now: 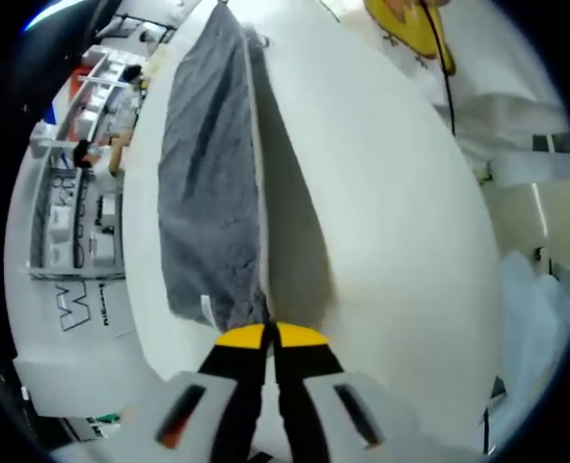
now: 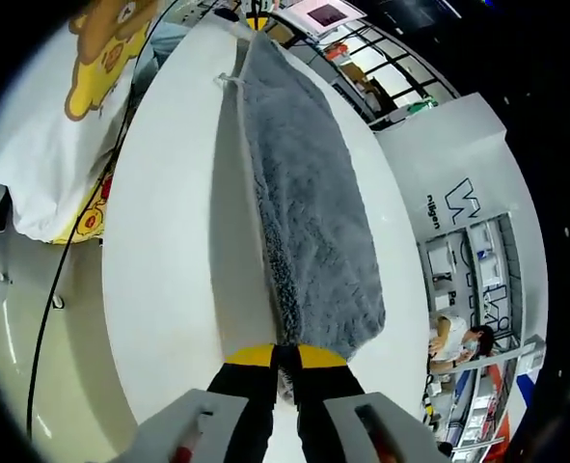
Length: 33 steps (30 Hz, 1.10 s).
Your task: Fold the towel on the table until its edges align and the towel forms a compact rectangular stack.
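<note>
A grey towel (image 1: pixel 212 183) with a pale edge is stretched lengthwise above the white table (image 1: pixel 391 222). It runs away from my left gripper (image 1: pixel 270 335), whose yellow-tipped jaws are shut on its near corner beside a small white label. In the right gripper view the same towel (image 2: pixel 313 212) leads away from my right gripper (image 2: pixel 286 355), which is shut on its opposite end. One long edge is raised and casts a shadow on the table (image 2: pixel 169 270); the rest drapes to the side. A small hanging loop (image 2: pixel 229 79) shows near the towel's far end.
A person in a white shirt with a yellow bear print (image 2: pixel 63 106) stands close against the table edge, also in the left gripper view (image 1: pixel 487 87). A black cable (image 1: pixel 448 87) hangs there. Shelves (image 1: pixel 72 193) and a white lettered counter (image 2: pixel 458 212) lie beyond the table.
</note>
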Each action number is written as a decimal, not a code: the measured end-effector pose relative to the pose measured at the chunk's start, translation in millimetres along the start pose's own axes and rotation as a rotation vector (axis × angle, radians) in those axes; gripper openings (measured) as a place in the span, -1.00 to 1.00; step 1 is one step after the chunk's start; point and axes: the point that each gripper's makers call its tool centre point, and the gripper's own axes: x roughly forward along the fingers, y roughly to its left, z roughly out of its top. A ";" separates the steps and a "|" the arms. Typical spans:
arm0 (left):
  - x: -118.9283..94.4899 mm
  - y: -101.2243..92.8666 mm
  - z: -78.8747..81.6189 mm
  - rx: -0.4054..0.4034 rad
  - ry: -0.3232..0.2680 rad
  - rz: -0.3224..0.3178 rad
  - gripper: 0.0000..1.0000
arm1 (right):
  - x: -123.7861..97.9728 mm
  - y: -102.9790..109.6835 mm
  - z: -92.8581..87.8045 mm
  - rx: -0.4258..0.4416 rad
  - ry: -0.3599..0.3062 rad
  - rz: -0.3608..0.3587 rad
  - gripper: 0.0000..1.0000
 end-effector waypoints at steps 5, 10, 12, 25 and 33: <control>-7.4 10.4 -2.4 -0.005 0.007 0.040 -0.92 | -5.5 -6.8 7.1 0.003 -0.010 -0.022 -0.88; -12.4 19.8 -3.9 -0.021 0.007 0.081 -0.92 | -9.3 -13.1 10.2 0.002 -0.018 -0.042 -0.88; -13.4 22.5 -3.7 -0.024 0.007 0.090 -0.92 | -10.0 -14.2 10.2 -0.001 -0.016 -0.046 -0.88; -20.5 49.3 -6.1 -0.025 0.014 0.170 -0.92 | -13.5 -26.2 13.9 -0.021 -0.010 -0.078 -0.88; -20.1 61.2 -8.0 -0.038 0.021 0.197 -0.92 | -15.9 -45.7 10.0 -0.030 -0.010 -0.091 -0.88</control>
